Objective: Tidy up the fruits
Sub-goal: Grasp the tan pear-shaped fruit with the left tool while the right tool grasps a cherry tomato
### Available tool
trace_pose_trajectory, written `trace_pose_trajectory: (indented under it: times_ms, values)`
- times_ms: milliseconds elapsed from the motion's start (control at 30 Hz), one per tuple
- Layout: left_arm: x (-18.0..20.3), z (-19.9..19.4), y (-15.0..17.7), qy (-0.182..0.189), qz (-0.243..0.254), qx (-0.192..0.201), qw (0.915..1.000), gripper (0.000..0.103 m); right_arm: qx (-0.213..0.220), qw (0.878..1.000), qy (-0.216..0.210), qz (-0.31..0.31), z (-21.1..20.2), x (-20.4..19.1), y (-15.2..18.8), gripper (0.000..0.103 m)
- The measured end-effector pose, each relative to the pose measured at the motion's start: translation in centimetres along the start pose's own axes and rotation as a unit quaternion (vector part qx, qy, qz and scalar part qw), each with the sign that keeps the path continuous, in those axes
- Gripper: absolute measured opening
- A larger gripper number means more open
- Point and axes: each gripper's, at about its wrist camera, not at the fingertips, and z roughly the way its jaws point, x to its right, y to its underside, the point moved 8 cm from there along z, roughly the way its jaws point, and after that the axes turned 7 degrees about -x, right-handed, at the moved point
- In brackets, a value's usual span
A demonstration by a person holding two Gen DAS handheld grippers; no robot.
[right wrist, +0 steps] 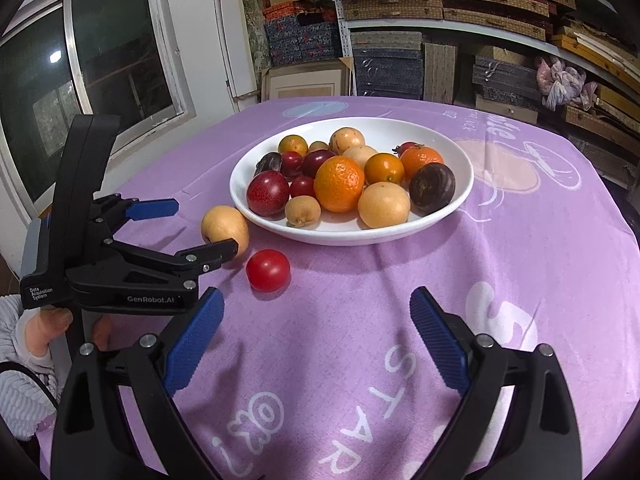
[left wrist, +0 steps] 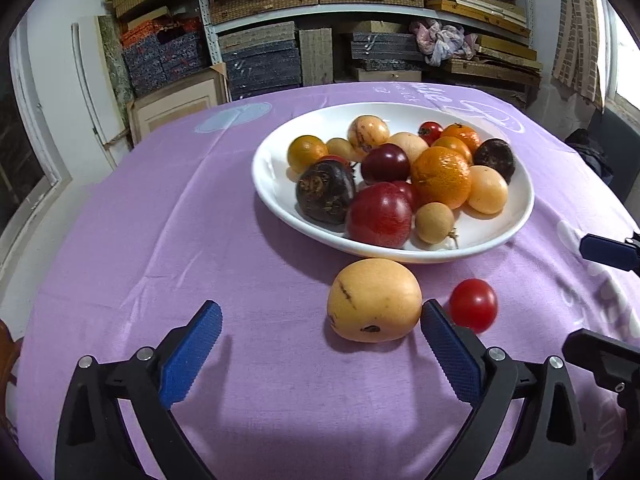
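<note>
A white plate [left wrist: 280, 196] [right wrist: 352, 236] on the purple cloth holds several fruits: oranges, red plums, dark round ones and pale yellow ones. In front of it a large yellow fruit [left wrist: 374, 300] [right wrist: 222, 224] and a red tomato [left wrist: 473, 305] [right wrist: 268, 270] lie on the cloth. My left gripper [left wrist: 320, 312] [right wrist: 202, 228] is open; the yellow fruit sits just inside its right fingertip, with a wide gap to the other pad. My right gripper [right wrist: 316, 300] [left wrist: 582, 296] is open over bare cloth, with the tomato ahead of its left finger.
A hand [right wrist: 40, 332] in a grey ribbed sleeve holds the left gripper. Shelves [left wrist: 360, 20] stacked with boxes stand behind the table, a window [right wrist: 100, 60] to the left. White printed letters [right wrist: 360, 420] mark the cloth near me.
</note>
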Motion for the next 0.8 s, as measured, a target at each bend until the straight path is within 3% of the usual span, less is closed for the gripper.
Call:
trace_pose_trajectory:
  times_ms: [33,200,333,500,600,800]
  values:
    - [-0.4,0.0,0.0,-0.003,-0.004,0.0,1.0,0.1,-0.003,1.0,0.003,-0.002,0.2,-0.1,0.0,0.092]
    - [-1.0,0.3,0.0,0.056,-0.024,-0.006,0.9981,0.1,-0.027,0.999,0.017,-0.033,1.8,-1.5,-0.4,0.091]
    - [-0.8,0.1,0.0,0.095,-0.027,-0.003,0.9951,0.099,-0.043,0.997,0.027,-0.057,3.2,-2.5,-0.7,0.083]
    - [-0.7,0.3,-0.4,0.127,-0.036,-0.002,0.9912,0.086,-0.044,0.998,0.018,-0.043,3.6,-2.2,-0.9,0.083]
    - [-1.0,0.8,-0.3,0.136,-0.046,-0.01,0.9896,0.074,-0.043,0.999,0.011,-0.029,3.6,-1.7,-1.0,0.083]
    - [-0.6,1.2,-0.1,0.118,-0.036,-0.023,0.9921,0.066,-0.049,0.998,0.012,-0.034,3.8,-1.9,-0.9,0.083]
